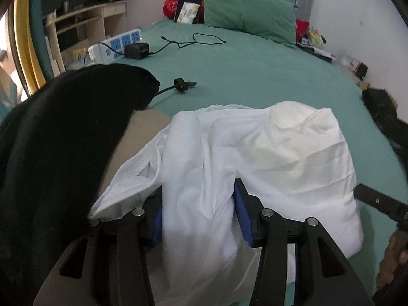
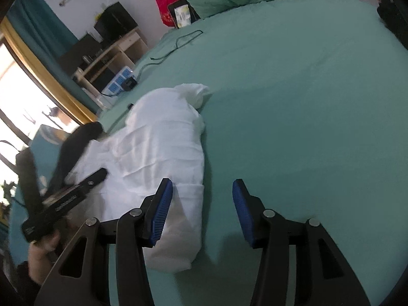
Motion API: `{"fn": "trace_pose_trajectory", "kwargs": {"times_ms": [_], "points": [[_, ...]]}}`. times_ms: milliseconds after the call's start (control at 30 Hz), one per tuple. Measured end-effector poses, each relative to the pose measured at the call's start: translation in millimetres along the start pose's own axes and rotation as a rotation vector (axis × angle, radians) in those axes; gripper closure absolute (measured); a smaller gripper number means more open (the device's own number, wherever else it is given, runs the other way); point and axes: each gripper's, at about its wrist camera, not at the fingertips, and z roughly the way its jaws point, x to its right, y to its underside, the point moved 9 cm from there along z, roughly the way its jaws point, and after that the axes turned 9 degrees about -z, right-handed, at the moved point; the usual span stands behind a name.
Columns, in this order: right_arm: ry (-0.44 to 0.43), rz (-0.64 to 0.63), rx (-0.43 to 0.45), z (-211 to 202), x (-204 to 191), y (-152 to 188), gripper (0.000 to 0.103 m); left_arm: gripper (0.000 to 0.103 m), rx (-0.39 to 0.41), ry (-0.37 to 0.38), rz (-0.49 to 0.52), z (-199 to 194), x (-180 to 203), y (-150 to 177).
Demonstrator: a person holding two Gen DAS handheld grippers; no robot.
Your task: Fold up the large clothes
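In the left wrist view, white garment (image 1: 229,158) folds cover the tips of the left gripper (image 1: 197,211), so its grip cannot be judged. The right gripper's (image 1: 382,204) tip at 4 o'clock is cut off. In the right wrist view, the person's hand (image 2: 40,252) at 8 o'clock is blurred.

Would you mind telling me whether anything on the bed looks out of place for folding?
Yes. A power strip, charger and loose cables lie on the sheet beyond the white garment, which is bunched and creased, not flat. A black garment overlaps its left side.
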Motion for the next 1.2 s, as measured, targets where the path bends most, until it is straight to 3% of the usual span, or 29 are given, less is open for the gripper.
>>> {"fn": "trace_pose_trajectory", "kwargs": {"times_ms": [133,300,767,1200], "points": [[0.071,-0.027,-0.012,0.6,2.8,3.9,0.053,0.053,0.002,-0.005,-0.032,-8.8,-4.3,-0.2],[0.130,-0.051,-0.048,-10.3,5.9,12.7,0.044,0.053,0.024,-0.021,-0.063,-29.9,-11.9,6.1],[0.111,-0.088,-0.106,-59.5,-6.8,42.3,0.040,0.053,0.057,-0.037,-0.105,-91.6,-12.5,34.1],[0.118,-0.088,-0.103,-122.0,-2.9,71.9,0.040,0.053,0.057,0.065,-0.124,-158.9,34.3,73.0]]}}
